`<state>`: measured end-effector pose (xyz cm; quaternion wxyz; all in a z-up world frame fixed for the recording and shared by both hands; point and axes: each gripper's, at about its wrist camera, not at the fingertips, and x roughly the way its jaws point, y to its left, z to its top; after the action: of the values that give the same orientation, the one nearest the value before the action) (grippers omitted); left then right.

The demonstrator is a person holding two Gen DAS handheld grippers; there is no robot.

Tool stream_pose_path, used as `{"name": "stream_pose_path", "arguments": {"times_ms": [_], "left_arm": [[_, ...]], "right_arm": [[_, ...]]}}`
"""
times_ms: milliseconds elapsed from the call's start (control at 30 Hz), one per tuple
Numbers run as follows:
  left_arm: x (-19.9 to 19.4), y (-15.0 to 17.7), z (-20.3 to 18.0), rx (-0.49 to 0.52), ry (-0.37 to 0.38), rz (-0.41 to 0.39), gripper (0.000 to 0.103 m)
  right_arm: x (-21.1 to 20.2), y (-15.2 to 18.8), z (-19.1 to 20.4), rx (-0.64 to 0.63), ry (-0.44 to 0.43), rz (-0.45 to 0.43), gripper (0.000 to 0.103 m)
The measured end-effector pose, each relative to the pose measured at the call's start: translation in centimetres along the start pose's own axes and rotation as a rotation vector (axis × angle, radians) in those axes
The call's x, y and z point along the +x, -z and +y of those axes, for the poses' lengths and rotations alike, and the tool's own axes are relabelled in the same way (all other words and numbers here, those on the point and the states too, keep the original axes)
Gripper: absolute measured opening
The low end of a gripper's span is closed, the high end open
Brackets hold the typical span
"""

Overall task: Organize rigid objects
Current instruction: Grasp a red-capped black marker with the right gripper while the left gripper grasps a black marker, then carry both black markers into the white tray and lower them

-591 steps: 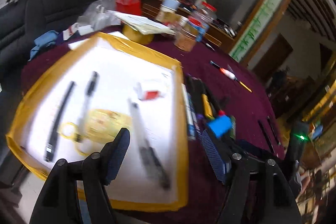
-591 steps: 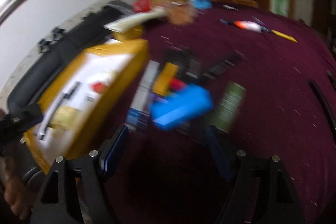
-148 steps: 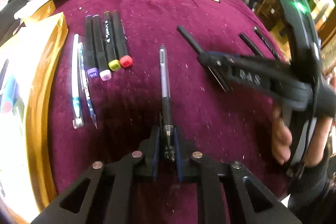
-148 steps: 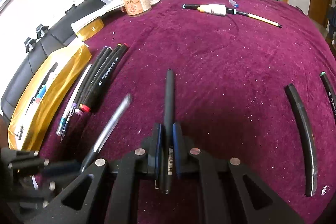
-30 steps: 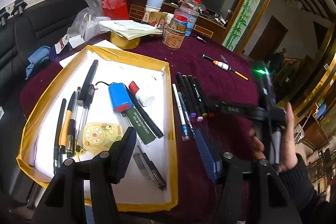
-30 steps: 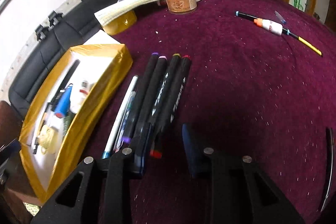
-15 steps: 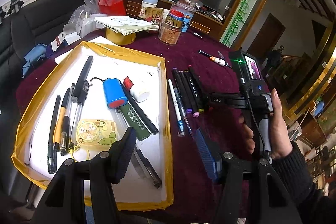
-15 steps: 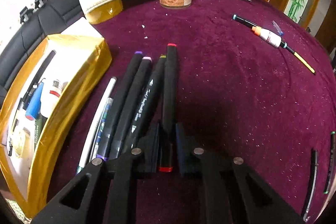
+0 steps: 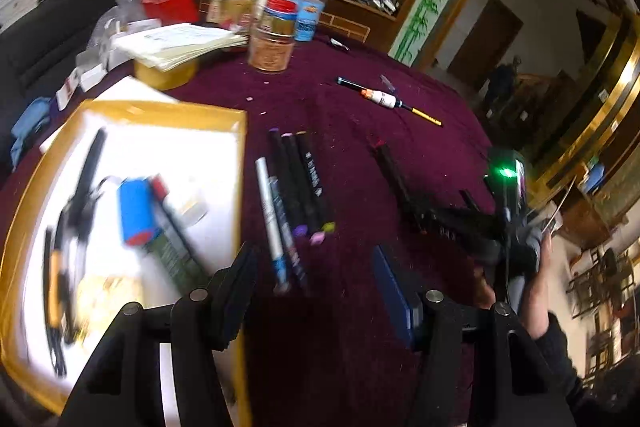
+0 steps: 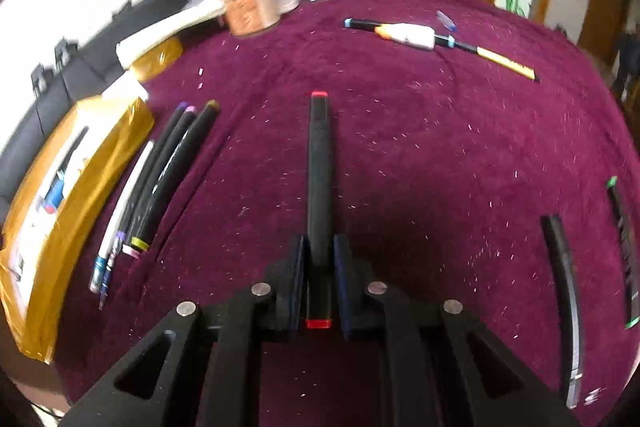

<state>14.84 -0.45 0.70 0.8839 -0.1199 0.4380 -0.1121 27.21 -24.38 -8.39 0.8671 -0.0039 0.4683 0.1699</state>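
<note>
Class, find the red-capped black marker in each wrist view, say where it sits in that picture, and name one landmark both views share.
Left wrist view: red-capped marker right of centre, clamped in the right gripper, blurred.
Right wrist view: red-capped marker centre, running up from the right gripper, whose jaws have just closed on it.
Shared landmark: row of three black markers beside the yellow-edged tray.

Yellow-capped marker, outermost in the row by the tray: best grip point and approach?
Grip the yellow-capped marker mid-barrel, coming down from above, claw fingers straddling it across its length. It lies flat, with the pink-capped marker close along one side, so enter from the open cloth side; the left claw is open and nearby.
</note>
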Motion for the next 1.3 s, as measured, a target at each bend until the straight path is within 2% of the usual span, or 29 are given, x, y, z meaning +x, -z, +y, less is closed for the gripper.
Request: {"name": "stream_pose_path", "arguments": {"times_ms": [133,200,300,467,600,700,833,867,900,933,1067,1200,1300], "left_arm": [[4.5,-3.4,-0.9,-0.03,0.043,0.104,0.062],[6.6,-4.9,-0.9,-0.053,0.036,0.145,0.061],[10.1,-7.1,-0.3,-0.102,0.009,0.206,0.052],[13.8,-8.0,0.6,-0.168,-0.003,0.287,0.038],[15.1,-7.9,0.8,-0.191,-0.013,0.307,0.037],[15.5,-8.1,0.3,-0.177,-0.025,0.306,0.032],[16.7,-8.2,0.1,-0.17,-0.043,0.328,0.032],[17.0,-8.1,0.1,-0.17,-0.055,0.341,0.029],[17.3,-8.1,0.3,-0.171,-0.07,0.352,0.019],[17.3,-8.0,0.4,-0.17,-0.089,0.348,0.017],[17.1,-7.6,0.0,-0.154,-0.105,0.329,0.017],[16.5,-6.8,-1.0,-0.09,-0.146,0.284,0.017],[15.9,-6.4,-1.1,-0.103,-0.113,0.308,0.015]], "right_arm": [[0.0,0.1,-0.4,0.011,-0.031,-0.005,0.014],[0.0,0.3,-0.9,0.035,-0.048,-0.006,0.014],[-0.1,0.4,-1.2,0.053,-0.062,0.001,0.014],[-0.2,0.6,-1.2,0.07,-0.072,0.007,0.014],[-0.2,0.6,-1.0,0.068,-0.065,0.007,0.014],[-0.1,0.6,-1.0,0.071,-0.066,0.008,0.014],[-0.2,0.6,-1.1,0.071,-0.066,0.008,0.014],[-0.2,0.6,-1.1,0.071,-0.066,0.008,0.014],[-0.2,0.6,-1.1,0.071,-0.066,0.007,0.014],[-0.2,0.6,-1.1,0.071,-0.066,0.007,0.014],[-0.2,0.6,-1.0,0.065,-0.061,0.005,0.014],[-0.1,0.6,-0.6,0.039,-0.045,0.004,0.014],[-0.1,0.7,-0.4,0.029,-0.041,0.002,0.015]]}}
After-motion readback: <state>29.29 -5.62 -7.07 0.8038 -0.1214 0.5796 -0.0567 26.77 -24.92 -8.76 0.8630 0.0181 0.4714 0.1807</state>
